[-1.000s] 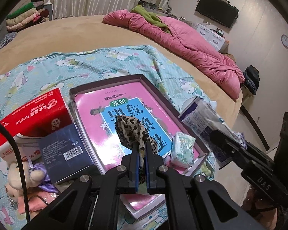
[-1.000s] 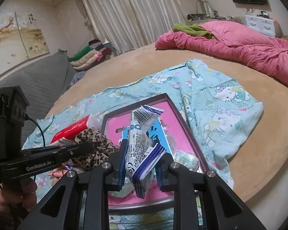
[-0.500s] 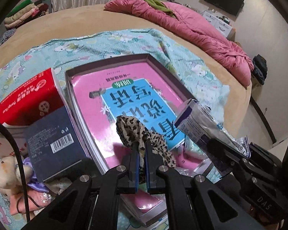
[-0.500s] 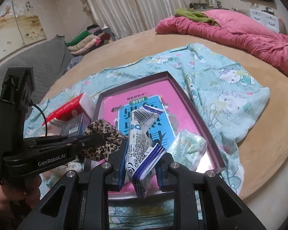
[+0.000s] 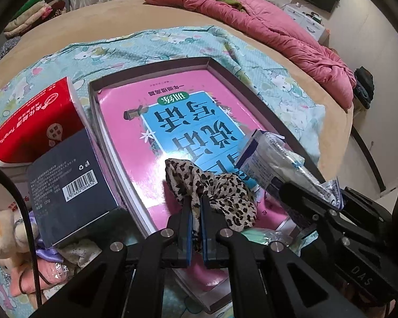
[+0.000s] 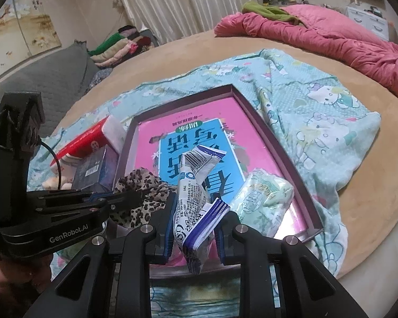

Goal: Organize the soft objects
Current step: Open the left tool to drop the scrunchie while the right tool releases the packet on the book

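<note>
The left tool (image 5: 196, 212) is pinched nearly closed on a leopard-print scrunchie (image 5: 212, 188), with only a thin fold of fabric between its blue pads. The cloth bunches and droops to the right of the jaws, low over the near end of the shallow box (image 5: 254, 90), whose floor is covered by a pink and blue book (image 5: 172, 111). Whether the fabric touches the book cannot be told. The scrunchie looks very light, limp and non-slippery, so a small pinch on any gathered fold should hold it; it will sag and swing rather than keep a shape.

The right tool (image 6: 193, 217) stands moderately wide, clamped on a white and purple plastic packet (image 6: 196, 185) gripped near its lower end, so the upper part stands free above the box. The packet looks light and squashy, with a slick crinkly film, and it may slide if held loosely; a hold across its padded middle seems safest.

A pale green soft pack (image 6: 262, 198) already lies in the box's near right corner. A red carton (image 5: 34, 122) and a dark box (image 5: 69, 180) sit just left of the box on the patterned sheet (image 6: 318, 111).
</note>
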### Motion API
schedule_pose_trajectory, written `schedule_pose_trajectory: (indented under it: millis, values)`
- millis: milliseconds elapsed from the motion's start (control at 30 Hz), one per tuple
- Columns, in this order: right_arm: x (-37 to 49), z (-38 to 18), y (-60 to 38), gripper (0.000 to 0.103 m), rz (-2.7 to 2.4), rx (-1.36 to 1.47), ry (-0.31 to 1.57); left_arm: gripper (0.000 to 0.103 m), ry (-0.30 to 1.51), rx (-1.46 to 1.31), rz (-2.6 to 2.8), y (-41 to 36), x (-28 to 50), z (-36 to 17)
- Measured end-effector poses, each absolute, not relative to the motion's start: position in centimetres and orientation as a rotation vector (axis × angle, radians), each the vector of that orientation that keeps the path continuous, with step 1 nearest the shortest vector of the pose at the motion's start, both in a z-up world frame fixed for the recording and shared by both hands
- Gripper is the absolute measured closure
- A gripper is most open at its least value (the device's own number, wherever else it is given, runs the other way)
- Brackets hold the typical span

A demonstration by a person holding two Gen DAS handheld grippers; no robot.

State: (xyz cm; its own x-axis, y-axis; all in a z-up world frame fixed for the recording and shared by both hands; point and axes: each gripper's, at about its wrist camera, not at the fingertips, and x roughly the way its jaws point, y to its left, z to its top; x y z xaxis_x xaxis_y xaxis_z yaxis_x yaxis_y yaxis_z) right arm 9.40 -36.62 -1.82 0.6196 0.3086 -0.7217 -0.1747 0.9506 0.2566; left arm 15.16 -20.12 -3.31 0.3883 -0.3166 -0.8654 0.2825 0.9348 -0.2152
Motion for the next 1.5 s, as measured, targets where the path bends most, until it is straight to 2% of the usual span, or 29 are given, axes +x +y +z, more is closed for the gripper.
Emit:
schedule_pose_trajectory:
  millis: [633,700,967,1100,1200,1267,1367,1500]
  values:
    - [10.6,-3.7,-36.6,0.075,0.232,0.157,0.92,0.098,1.115,0.0,-0.358,-20.3,15.4,-3.5]
    - [10.5,-3.6,-36.7,0.071,0.23,0.161,0.917,0.098,1.12,0.0,-0.354,-20.3,15.4,-3.6]
    - [10.0,-2.8,-37.1,0.068,0.215,0.168,0.876,0.098,1.129,0.001,-0.344,-20.3,15.3,-3.6]
    - [9.7,-2.2,-37.3,0.059,0.2,0.171,0.842,0.097,1.131,-0.005,-0.347,-20.2,15.3,-3.4]
    - [9.3,-1.7,-37.7,0.052,0.186,0.182,0.816,0.092,1.133,-0.013,-0.347,-20.2,15.3,-3.3]
    - [9.3,-1.6,-37.9,0.049,0.183,0.188,0.809,0.079,1.137,-0.014,-0.345,-20.2,15.3,-3.3]
    - [9.1,-1.3,-38.2,0.044,0.171,0.191,0.802,0.065,1.133,-0.026,-0.344,-20.0,15.2,-3.1]
    - [8.9,-1.2,-38.3,0.036,0.159,0.186,0.8,0.06,1.119,-0.025,-0.345,-20.0,15.1,-2.5]
